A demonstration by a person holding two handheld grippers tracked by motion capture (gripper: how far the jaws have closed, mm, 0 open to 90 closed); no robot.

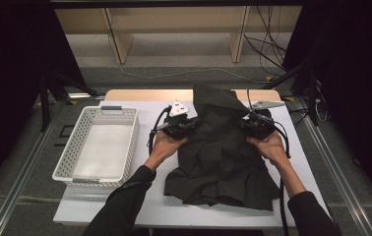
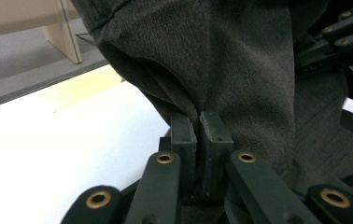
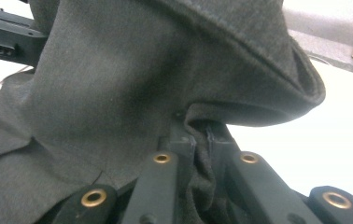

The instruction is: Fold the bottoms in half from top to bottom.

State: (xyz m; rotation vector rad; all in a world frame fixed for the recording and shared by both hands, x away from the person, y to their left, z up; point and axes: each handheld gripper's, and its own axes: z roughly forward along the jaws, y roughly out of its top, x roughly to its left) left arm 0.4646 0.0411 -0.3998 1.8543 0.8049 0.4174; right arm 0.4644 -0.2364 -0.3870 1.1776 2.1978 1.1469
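Now | dark garment (image 1: 221,157) pinched between fingers (image 2: 184,140) | both grippers

Both forearms, in dark sleeves, enter the high view from 6 o'clock and angle up toward the middle of the table, the left arm leaning toward 1 o'clock and the right toward 11 o'clock. The left hand (image 1: 163,146) holds the left gripper (image 1: 190,124), whose jaws point toward 3 o'clock and stand pressed together. The right hand (image 1: 271,146) holds the right gripper (image 1: 245,124), its jaws pointing toward 9 o'clock and likewise clamped close.
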